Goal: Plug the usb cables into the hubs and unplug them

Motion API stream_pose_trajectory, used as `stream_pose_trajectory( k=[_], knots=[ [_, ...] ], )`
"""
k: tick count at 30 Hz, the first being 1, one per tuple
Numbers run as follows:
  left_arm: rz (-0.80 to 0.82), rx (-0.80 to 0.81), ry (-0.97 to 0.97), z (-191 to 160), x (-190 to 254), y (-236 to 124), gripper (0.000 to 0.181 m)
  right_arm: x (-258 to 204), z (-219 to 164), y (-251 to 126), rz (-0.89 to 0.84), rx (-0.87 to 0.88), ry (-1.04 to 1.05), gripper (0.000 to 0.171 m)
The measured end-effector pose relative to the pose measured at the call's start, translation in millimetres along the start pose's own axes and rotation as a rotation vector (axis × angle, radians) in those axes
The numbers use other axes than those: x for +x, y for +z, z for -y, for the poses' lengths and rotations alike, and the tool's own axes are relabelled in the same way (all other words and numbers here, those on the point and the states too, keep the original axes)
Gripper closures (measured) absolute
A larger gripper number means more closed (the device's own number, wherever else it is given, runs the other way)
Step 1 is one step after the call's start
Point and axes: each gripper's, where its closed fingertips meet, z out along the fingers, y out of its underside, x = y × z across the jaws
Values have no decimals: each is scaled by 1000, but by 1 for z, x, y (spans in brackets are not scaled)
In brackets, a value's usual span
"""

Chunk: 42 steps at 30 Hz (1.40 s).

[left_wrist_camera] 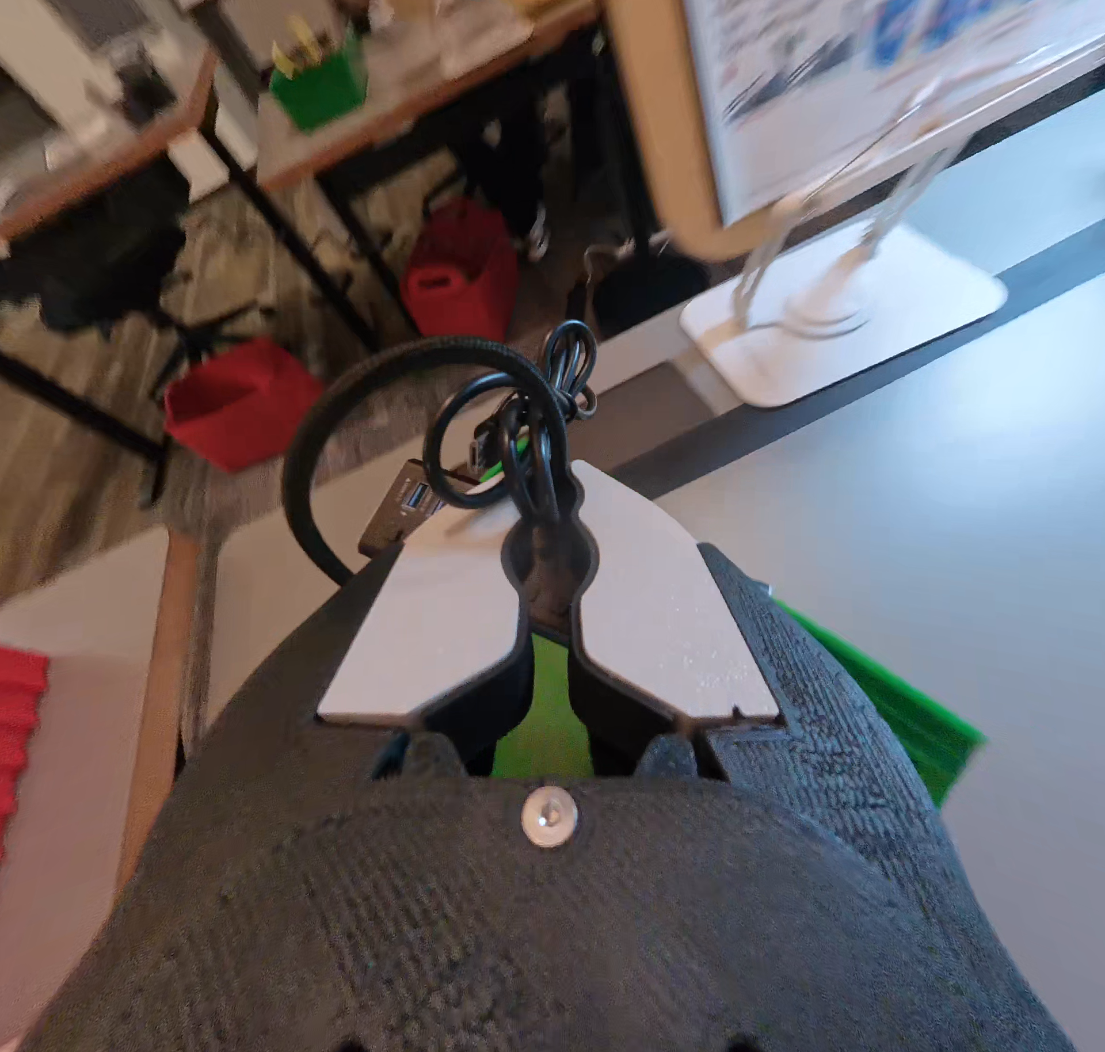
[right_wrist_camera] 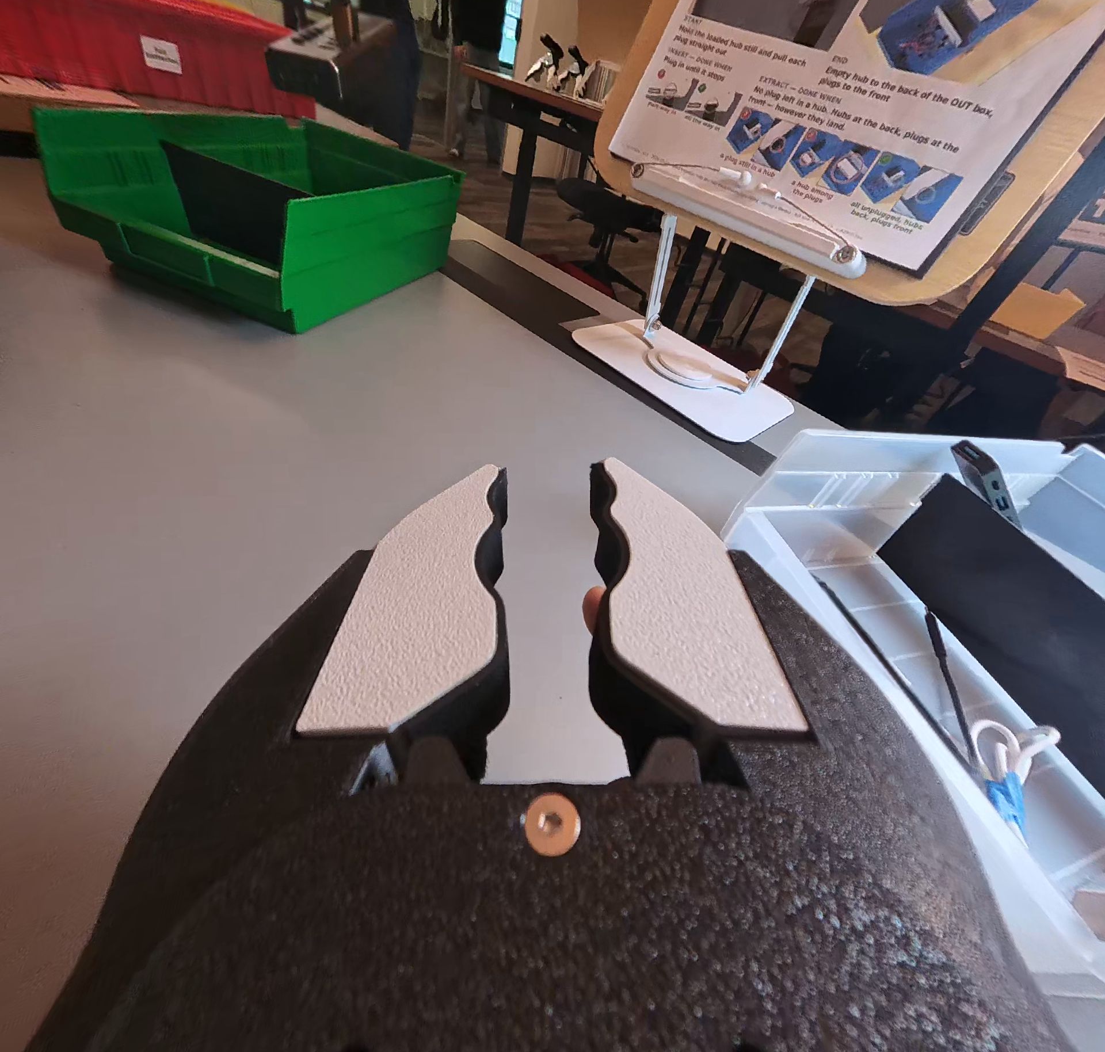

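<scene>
Left gripper [left_wrist_camera: 547, 521], frame centre, pinched tight on a black coiled usb cable [left_wrist_camera: 526, 419], lifted above the green bin [left_wrist_camera: 885, 706], probably for carrying. Dark hub [left_wrist_camera: 406, 509] just behind. Right gripper [right_wrist_camera: 549, 485] parted, empty, lower centre, presumably awaiting a hub [right_wrist_camera: 986, 479] in the clear box [right_wrist_camera: 777, 521].

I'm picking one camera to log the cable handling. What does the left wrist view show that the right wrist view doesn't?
Only the left wrist view shows the left gripper shut on the black cable bundle, with a dark hub just beyond it and red bins on the floor.

Only the right wrist view shows the right gripper open and holding nothing, the clear bin with a white cable, and the whole green bin.

Both show the grey table and the instruction stand.
</scene>
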Motion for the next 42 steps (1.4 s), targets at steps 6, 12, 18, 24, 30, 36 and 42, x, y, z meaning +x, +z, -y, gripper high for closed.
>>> stream_pose_trajectory(
  k=[6, 12, 18, 24, 30, 36, 42],
  knots=[
    [-196, 233, 154, 81, 104, -62, 174, -18, 44, 11, 112, 43, 34, 138],
    [-494, 355, 177, 80, 248, -83, 174, -75, 90, 29, 318, 84, 11, 120],
    [-575, 352, 165, 37, 334, -59, 174, -98, 47, 43, 334, -98, -6, 105],
    [-525, 286, 208, 17, 343, -38, 174, -101, 28, 45, 419, -178, 144, 105],
    [-518, 270, 175, 10, 336, -34, 174, -117, 38, 30, 624, -178, 307, 101],
    [-512, 267, 232, 8, 344, -36, 174, -86, 29, 39, 451, -171, 210, 109],
    [-624, 270, 293, 6, 374, -54, 174, -79, 20, 57, 360, -150, 70, 139]
  ],
)
